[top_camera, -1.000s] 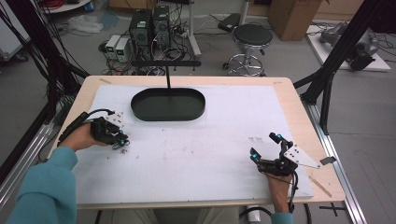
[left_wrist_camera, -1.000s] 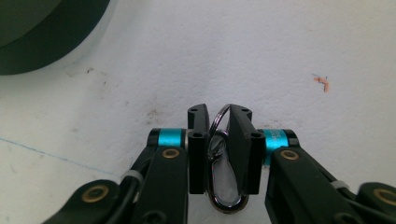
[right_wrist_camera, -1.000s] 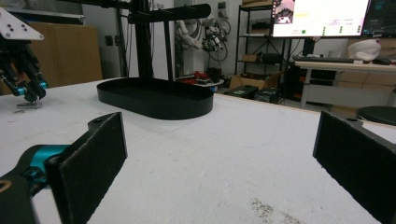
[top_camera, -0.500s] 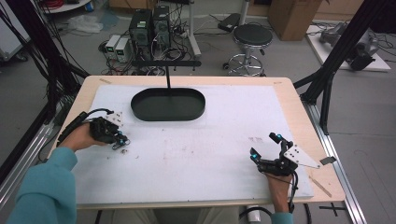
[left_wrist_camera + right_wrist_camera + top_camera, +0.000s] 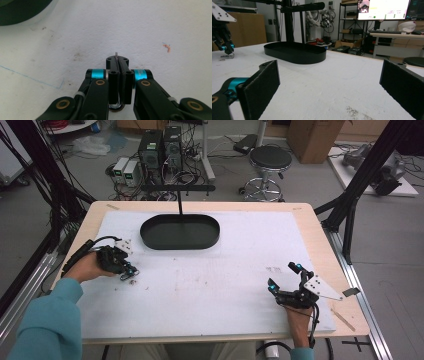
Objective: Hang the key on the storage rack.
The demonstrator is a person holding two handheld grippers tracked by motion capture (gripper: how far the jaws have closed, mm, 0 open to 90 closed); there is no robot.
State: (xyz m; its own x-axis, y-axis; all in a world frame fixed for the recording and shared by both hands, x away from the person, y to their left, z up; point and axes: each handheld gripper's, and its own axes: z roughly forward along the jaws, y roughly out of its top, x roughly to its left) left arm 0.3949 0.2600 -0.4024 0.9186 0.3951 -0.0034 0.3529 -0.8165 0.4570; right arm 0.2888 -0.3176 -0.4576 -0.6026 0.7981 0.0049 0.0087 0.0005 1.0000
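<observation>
One black oval tray (image 5: 180, 232) sits empty; left tool (image 5: 117, 58) clamps a metal ring (image 5: 116, 107), right tool (image 5: 329, 82) gapes.

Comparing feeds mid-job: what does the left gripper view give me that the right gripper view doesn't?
Left gripper view alone: the left gripper with jaws shut on a thin metal piece, its rounded end looping below the jaws; also a blue line and an orange mark on the white mat.

Right gripper view alone: the right gripper with jaws wide open, nothing between; the stand post; a monitor behind.

Both: the black tray and the mat.
</observation>
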